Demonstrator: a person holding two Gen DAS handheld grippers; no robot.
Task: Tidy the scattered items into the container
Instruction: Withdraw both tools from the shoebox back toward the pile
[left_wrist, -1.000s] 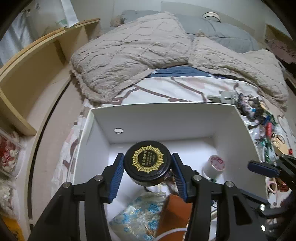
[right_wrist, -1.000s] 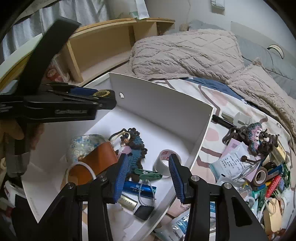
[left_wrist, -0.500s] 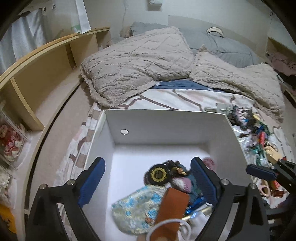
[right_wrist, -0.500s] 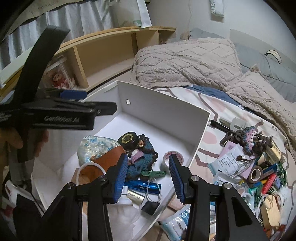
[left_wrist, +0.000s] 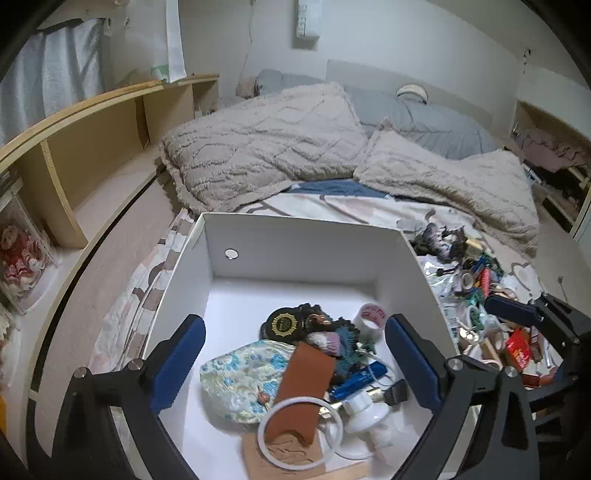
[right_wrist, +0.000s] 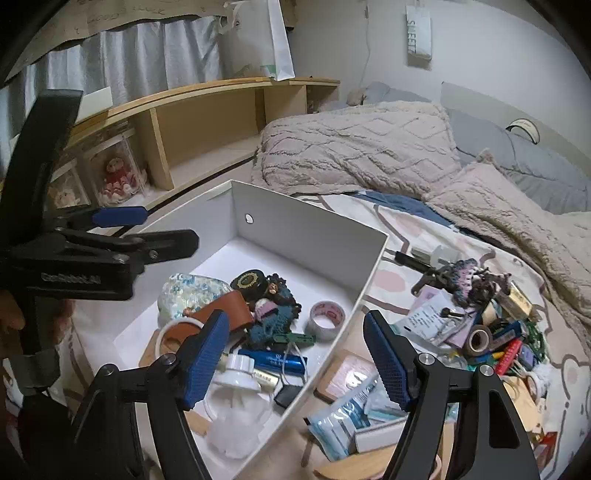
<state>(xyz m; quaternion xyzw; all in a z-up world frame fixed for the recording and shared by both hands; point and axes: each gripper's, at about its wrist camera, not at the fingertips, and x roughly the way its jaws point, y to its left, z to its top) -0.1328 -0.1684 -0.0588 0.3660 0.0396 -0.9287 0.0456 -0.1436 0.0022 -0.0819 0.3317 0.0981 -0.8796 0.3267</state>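
- A wooden shelf (right_wrist: 207, 125) is seen at far left, beside the bed (right_wrist: 436, 236).
- The left gripper (left_wrist: 295, 365) is held above the white box (left_wrist: 306, 240); its jaws have just been opening and are spread wide, with nothing pinched between them.
- The black round tin (left_wrist: 282, 325) with a gold emblem lies inside the box, touching a dark knitted piece, just behind a floral pouch (left_wrist: 240, 376) and a brown leather case (left_wrist: 303, 384).
- A roll of tape (right_wrist: 327, 318) is seen near the box's right wall.
- The right gripper (right_wrist: 299, 360) is held over the box's near right edge; its jaws have just been opening and stand apart, empty.
- The scattered items (right_wrist: 480, 325) are heaped on the bed right of the box, outside it.
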